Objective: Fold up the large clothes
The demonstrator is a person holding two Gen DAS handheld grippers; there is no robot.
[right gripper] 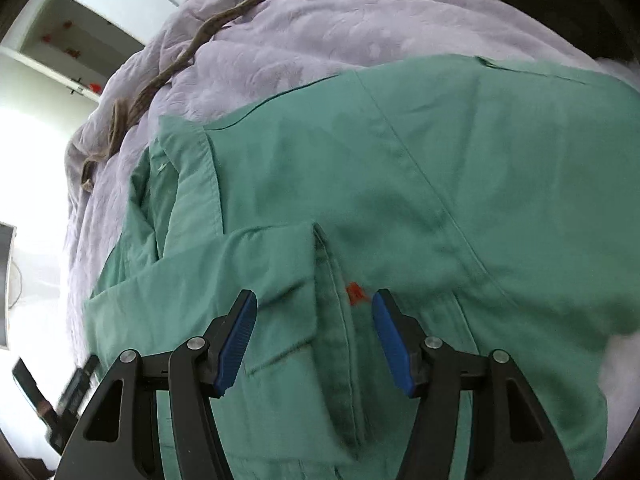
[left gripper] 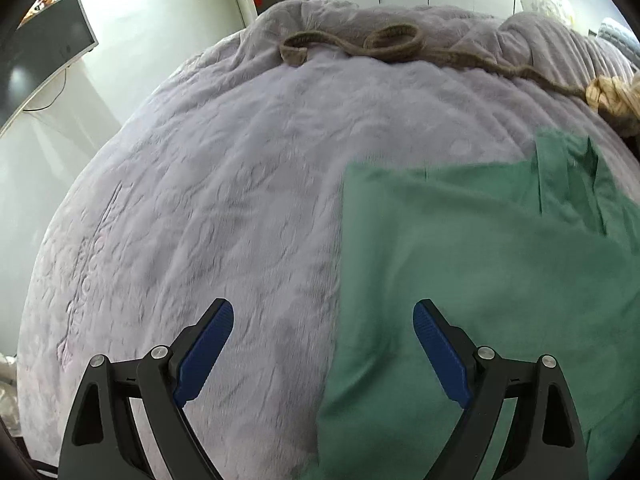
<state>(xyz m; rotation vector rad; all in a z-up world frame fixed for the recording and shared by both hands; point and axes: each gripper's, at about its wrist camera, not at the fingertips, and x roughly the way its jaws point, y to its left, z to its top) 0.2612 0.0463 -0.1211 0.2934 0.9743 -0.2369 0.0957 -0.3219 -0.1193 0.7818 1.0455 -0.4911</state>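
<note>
The left claw [left gripper: 323,320] is spread wide and holds nothing, straddling the straight left edge of the green shirt [left gripper: 460,280]. The right claw [right gripper: 314,312] is likewise wide and holds nothing, above a folded sleeve near a small orange mark [right gripper: 355,294]. The shirt lies flat on the lilac blanket [left gripper: 220,180] covering the bed. Farther off, a brown knitted belt [left gripper: 392,42] trails across the blanket.

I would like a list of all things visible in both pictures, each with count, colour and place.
green shirt: one, green, spread on the blanket, small red mark near the placket
blanket: one, pale lilac, covers the bed
belt: one, brown, looped at the blanket's far edge
monitor: one, dark screen, far left
left claw: open, over the shirt's edge
right claw: open, over the shirt
</note>
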